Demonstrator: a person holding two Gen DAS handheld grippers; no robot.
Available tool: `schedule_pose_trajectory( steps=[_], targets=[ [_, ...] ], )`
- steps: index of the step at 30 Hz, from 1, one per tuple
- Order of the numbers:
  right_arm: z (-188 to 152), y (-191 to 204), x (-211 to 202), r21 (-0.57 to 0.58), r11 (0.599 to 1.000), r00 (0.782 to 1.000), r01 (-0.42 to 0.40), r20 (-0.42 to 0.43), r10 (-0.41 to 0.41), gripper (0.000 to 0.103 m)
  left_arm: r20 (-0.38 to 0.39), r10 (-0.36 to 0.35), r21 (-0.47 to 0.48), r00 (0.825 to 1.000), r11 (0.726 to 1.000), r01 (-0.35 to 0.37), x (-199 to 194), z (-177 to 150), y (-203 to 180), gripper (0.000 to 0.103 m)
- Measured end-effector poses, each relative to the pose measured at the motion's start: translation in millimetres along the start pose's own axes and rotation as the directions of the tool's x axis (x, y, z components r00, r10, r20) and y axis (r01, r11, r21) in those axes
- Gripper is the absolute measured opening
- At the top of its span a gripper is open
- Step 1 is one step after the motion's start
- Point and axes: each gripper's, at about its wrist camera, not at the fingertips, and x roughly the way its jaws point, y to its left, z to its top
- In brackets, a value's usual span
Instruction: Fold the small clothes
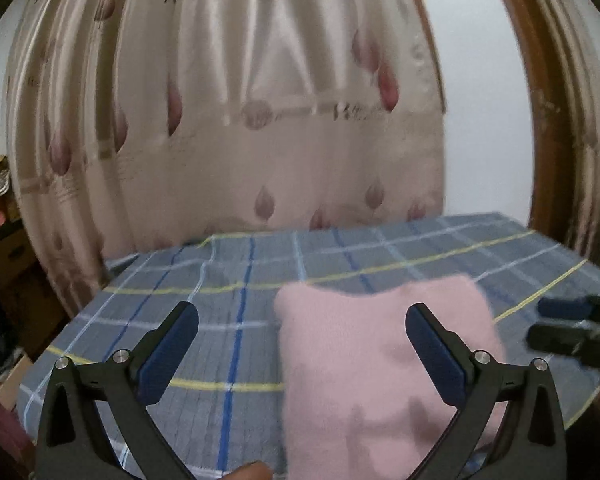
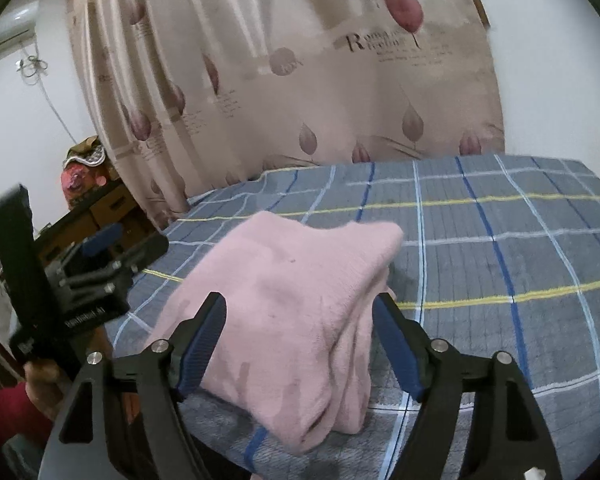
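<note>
A folded pink fleece garment [image 1: 380,368] lies on the blue plaid cloth [image 1: 228,320] that covers the table. In the left wrist view my left gripper [image 1: 302,312] stands wide open above the garment's left edge, with nothing pinched. The right gripper [image 1: 572,328] shows blurred at the right edge. In the right wrist view the garment [image 2: 292,300] is a thick bundle with layered folds facing me. My right gripper [image 2: 300,300] is open, one finger on either side of the bundle, and the pads do not squeeze it. The left gripper [image 2: 100,248] is at the far left, held by a hand [image 2: 40,380] in a red sleeve.
A cream curtain [image 2: 284,80] with pink leaf prints hangs right behind the table. Cardboard boxes [image 2: 108,208] and clutter stand on the left. A wooden frame [image 1: 552,120] rises on the right. The plaid cloth [image 2: 500,260] stretches bare to the right of the garment.
</note>
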Motion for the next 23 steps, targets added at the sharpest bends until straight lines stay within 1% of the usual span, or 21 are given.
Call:
schedule_pose_trajectory(
  steps=[2, 7, 11, 14, 16, 18, 21, 23],
  targets=[
    [2, 3, -3, 0.0, 1.0, 1.0, -0.006, 0.006, 0.006, 0.075, 0.009, -0.012, -0.018, 1.0, 1.0, 0.012, -5, 8, 0, 0.103],
    [3, 6, -8, -0.01, 1.0, 1.0, -0.01, 0.017, 0.01, 0.075, 0.006, -0.077, -0.063, 0.997, 0.995, 0.077, -8, 19, 2, 0.103],
    [3, 7, -10, -0.014, 1.0, 1.0, 0.0, 0.021, 0.0, 0.075, -0.027, -0.088, -0.08, 0.996, 0.993, 0.086, -2, 21, 2, 0.103],
    [3, 8, -11, -0.014, 1.0, 1.0, 0.009, 0.024, -0.009, 0.076, -0.08, -0.069, -0.081, 0.994, 0.995, 0.063, 8, 19, 0, 0.103],
    [3, 8, -11, -0.014, 1.0, 1.0, 0.015, 0.024, -0.015, 0.076, -0.121, -0.036, -0.086, 0.992, 0.996, 0.026, 16, 15, -1, 0.103],
    [3, 9, -11, -0.018, 1.0, 0.999, 0.023, 0.024, -0.023, 0.079, -0.131, -0.019, -0.088, 0.991, 0.996, 0.007, 19, 12, -2, 0.103],
    [3, 11, -11, -0.022, 0.999, 0.999, 0.035, 0.026, -0.035, 0.085, -0.155, -0.028, -0.108, 0.988, 0.994, 0.011, 25, 8, -2, 0.103],
    [4, 11, -13, -0.022, 0.999, 0.998, 0.048, 0.03, -0.047, 0.088, -0.161, -0.015, -0.102, 0.987, 0.995, -0.001, 26, 7, -3, 0.103]
  ],
)
